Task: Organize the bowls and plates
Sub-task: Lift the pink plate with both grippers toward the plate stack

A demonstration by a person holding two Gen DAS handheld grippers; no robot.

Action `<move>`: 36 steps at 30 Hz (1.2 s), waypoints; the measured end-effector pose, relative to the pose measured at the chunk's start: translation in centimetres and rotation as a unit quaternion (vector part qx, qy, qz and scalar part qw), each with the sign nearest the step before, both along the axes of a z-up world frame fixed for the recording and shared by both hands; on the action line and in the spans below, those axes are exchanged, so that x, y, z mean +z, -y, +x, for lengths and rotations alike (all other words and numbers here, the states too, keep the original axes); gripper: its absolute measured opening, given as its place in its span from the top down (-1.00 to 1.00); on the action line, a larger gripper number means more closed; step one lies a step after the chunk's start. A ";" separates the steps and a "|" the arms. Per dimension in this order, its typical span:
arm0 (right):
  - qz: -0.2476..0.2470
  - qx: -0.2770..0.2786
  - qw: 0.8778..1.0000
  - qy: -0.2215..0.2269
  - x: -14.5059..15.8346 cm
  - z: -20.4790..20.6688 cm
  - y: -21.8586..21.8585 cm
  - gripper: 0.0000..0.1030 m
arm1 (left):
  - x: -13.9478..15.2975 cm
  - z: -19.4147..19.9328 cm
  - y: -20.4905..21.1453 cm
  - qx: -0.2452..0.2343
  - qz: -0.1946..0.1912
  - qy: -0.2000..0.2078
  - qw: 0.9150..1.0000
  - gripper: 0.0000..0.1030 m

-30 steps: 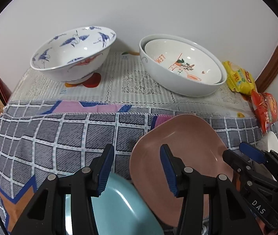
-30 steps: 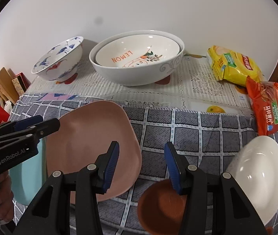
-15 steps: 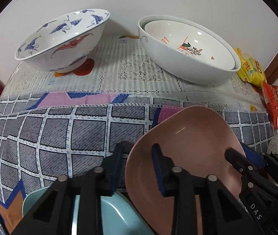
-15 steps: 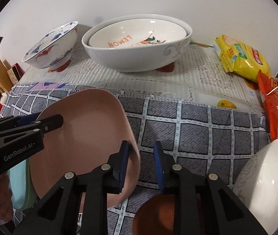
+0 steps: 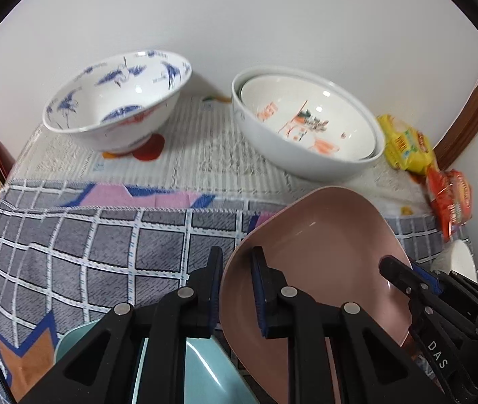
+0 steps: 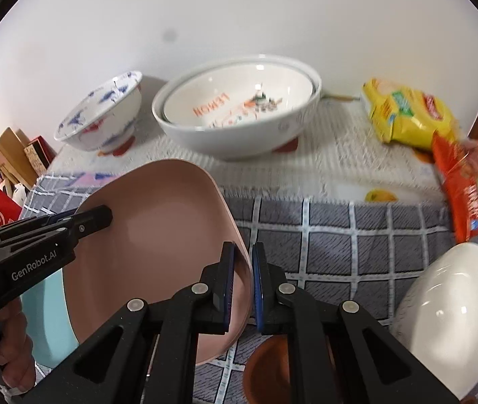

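A pink square plate (image 5: 319, 245) is held tilted above the table between both grippers. My left gripper (image 5: 235, 286) is shut on its left rim. My right gripper (image 6: 242, 282) is shut on its right rim; the plate also shows in the right wrist view (image 6: 158, 229). A light blue plate (image 5: 185, 370) lies under the left gripper. At the back stand a blue-patterned bowl (image 5: 117, 101) and two nested white bowls (image 5: 306, 124). A white bowl (image 6: 447, 313) and a brown bowl (image 6: 266, 367) sit near the right gripper.
A grey checked cloth (image 5: 87, 252) covers the front of the table. A yellow snack bag (image 6: 404, 114) and an orange snack bag (image 6: 471, 188) lie at the back right. A wall runs behind the bowls. Boxes (image 6: 20, 158) stand off the table's left.
Both grippers closed onto the pink plate's opposite rims. The plate has lifted off the cloth and tilted up.
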State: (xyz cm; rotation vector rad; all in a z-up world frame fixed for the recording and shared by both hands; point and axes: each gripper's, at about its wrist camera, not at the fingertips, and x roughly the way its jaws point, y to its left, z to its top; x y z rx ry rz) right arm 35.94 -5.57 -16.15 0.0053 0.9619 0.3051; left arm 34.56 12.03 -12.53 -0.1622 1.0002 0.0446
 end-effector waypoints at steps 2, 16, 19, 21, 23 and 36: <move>0.002 -0.002 1.000 0.008 1.0 -0.5 0.0 0.80 | 1.0 -0.7 -0.1 0.000 -0.005 0.008 1.000 0.68; 0.009 -0.016 0.999 0.039 7.1 -7.0 1.3 0.80 | 6.1 -6.6 1.3 -0.011 -0.017 0.034 0.999 0.68; 0.008 -0.017 0.999 0.050 8.4 -9.0 1.4 0.80 | 7.2 -8.3 1.6 -0.011 -0.015 0.043 0.999 0.68; 0.009 -0.018 0.998 0.055 9.0 -9.9 1.4 0.80 | 8.0 -9.3 1.7 -0.012 -0.013 0.049 0.999 0.68; 0.009 -0.019 0.998 0.061 9.6 -11.1 1.6 0.80 | 8.7 -10.5 1.7 -0.013 -0.012 0.056 0.998 0.68; 0.019 -0.022 0.996 0.083 12.1 -15.6 1.5 0.80 | 10.9 -14.6 1.7 -0.013 -0.012 0.076 0.997 0.68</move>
